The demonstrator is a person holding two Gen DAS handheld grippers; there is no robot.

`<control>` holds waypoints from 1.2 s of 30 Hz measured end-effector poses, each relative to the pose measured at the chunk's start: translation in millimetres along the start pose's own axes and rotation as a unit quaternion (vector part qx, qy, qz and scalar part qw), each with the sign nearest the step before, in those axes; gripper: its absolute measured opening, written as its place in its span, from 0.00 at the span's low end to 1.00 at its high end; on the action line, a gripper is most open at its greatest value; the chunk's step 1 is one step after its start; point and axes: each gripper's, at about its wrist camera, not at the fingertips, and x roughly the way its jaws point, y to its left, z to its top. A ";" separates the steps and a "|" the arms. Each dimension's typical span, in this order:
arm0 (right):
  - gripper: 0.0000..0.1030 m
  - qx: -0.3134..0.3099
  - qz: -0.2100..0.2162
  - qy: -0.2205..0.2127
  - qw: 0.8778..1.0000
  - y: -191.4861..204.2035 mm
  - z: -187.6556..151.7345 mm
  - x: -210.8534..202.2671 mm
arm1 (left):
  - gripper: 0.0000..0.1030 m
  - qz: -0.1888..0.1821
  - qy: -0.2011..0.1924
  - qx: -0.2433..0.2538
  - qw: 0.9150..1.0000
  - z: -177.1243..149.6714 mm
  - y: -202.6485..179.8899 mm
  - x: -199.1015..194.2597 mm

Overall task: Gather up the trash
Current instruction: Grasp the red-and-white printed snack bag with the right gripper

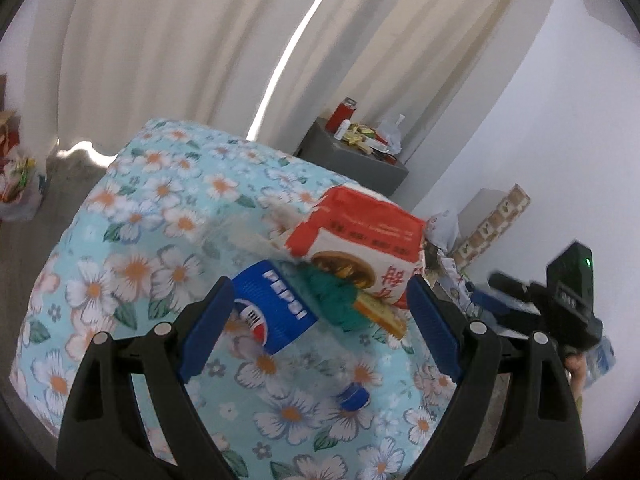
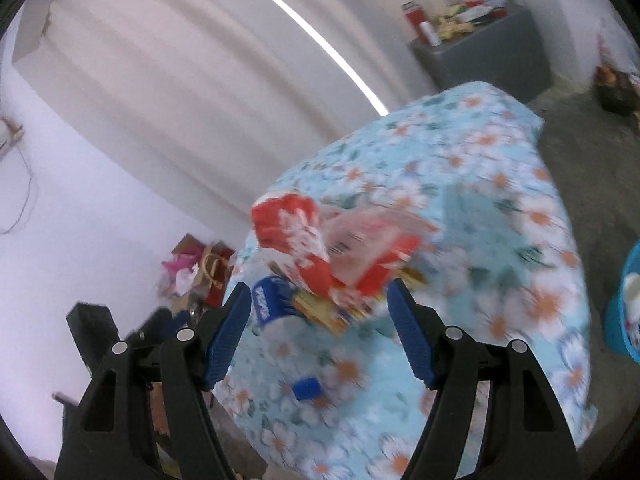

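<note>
I see my left gripper (image 1: pixel 320 312) and right gripper (image 2: pixel 318 316) both spread wide and empty above the trash pile (image 1: pixel 356 256) on the floral tablecloth (image 1: pixel 160 200).

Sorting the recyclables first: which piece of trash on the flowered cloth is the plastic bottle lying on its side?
The clear bottle with the blue Pepsi label, lying on its side by the red-and-white packet. Its blue cap lies apart.
</note>
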 end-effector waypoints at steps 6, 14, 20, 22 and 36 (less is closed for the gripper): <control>0.67 -0.011 -0.008 0.013 1.000 16.3 27.3 42.1 | 0.81 -0.008 0.009 -0.019 1.000 -10.2 20.0 0.3; 0.46 -0.026 -0.036 0.041 0.998 21.3 39.4 82.0 | 0.81 -0.007 0.006 -0.023 1.000 -9.0 30.3 -1.3; 0.33 -0.028 0.001 0.043 0.999 14.4 32.0 76.8 | 0.81 -0.021 0.001 -0.019 1.000 -3.6 29.8 -0.9; 0.32 -0.019 0.017 0.038 0.999 10.8 26.9 71.4 | 0.81 -0.027 0.000 -0.013 1.000 -1.1 27.7 1.7; 0.31 -0.025 0.120 0.037 0.992 -1.7 -1.5 33.5 | 0.81 -0.038 0.024 0.036 0.998 5.0 -6.4 12.0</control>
